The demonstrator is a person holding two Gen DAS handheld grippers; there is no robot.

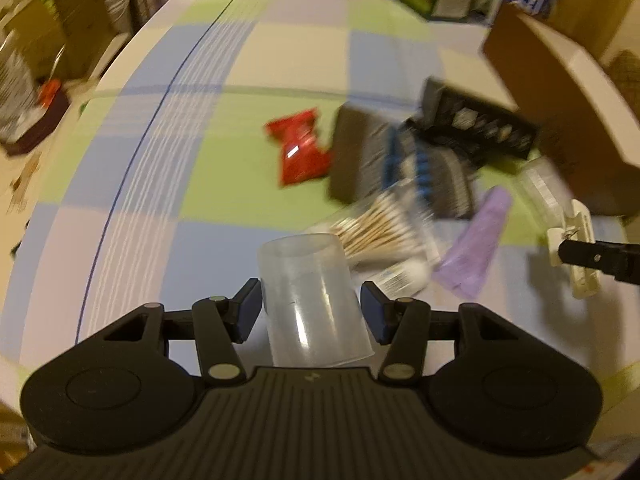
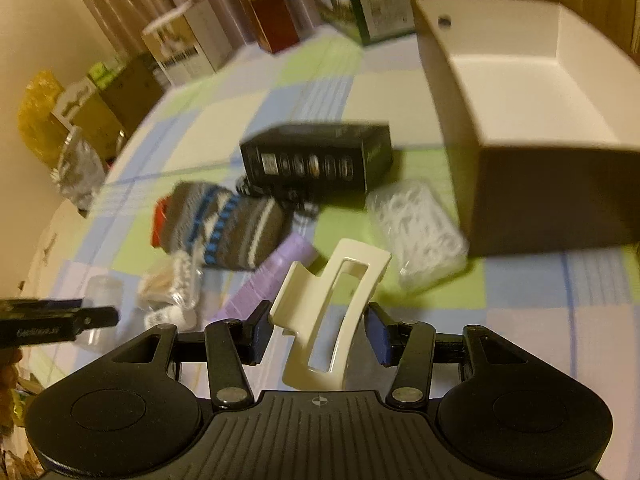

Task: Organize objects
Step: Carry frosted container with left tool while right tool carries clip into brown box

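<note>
We clamp the left hand-held gripper (image 1: 311,312) on a plastic cup (image 1: 312,300) and the right hand-held gripper (image 2: 319,330) on a hair claw (image 2: 332,312), both destined, we judge, for the open box (image 2: 520,92).

A table covered by a checked cloth (image 1: 280,64) in pale blue, green and cream carries everything. Seen from the left wrist, a red snack packet (image 1: 300,148) lies near the centre. At its 3 o'clock rests a grey knitted pouch (image 1: 396,168) with blue and white stripes, and beyond that, at 2 o'clock, a black carton (image 1: 480,120). A bundle of cotton swabs (image 1: 380,228) sits at the pouch's 6 o'clock, with a lilac packet (image 1: 476,248) just beside it at 3 o'clock. An open white-lined box (image 2: 520,80) stands at 1 o'clock, a clear bag of white pieces (image 2: 416,232) against its near wall.
</note>
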